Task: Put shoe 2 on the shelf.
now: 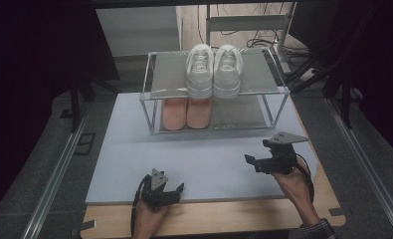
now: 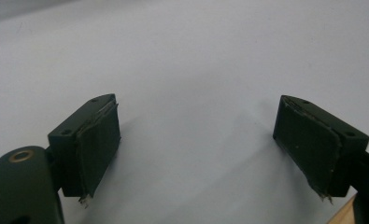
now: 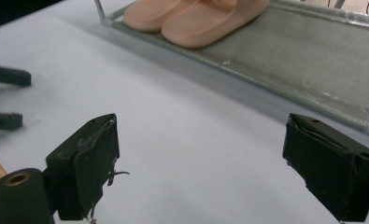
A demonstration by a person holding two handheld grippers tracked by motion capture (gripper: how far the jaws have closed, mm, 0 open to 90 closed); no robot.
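A pair of white sneakers [image 1: 214, 72] stands on the top shelf of a metal rack [image 1: 147, 97], toes toward me. Below them a pair of pink slippers [image 1: 186, 113] [image 3: 196, 16] lies on the lower shelf [image 3: 303, 60]. My left gripper [image 1: 173, 191] [image 2: 196, 144] rests low at the near edge of the pale mat [image 1: 129, 149], open, with bare mat between its pads. My right gripper [image 1: 252, 164] [image 3: 201, 163] hovers at the right over the mat, pointing left, open and holding nothing. The left gripper [image 3: 7, 98] also appears at the left edge of the right gripper view.
The mat lies on a wooden table [image 1: 224, 221] whose bare edge runs along the front. The right halves of both rack shelves are bare mesh. Metal rails flank the table, and cables and a stand lie on the floor behind the rack.
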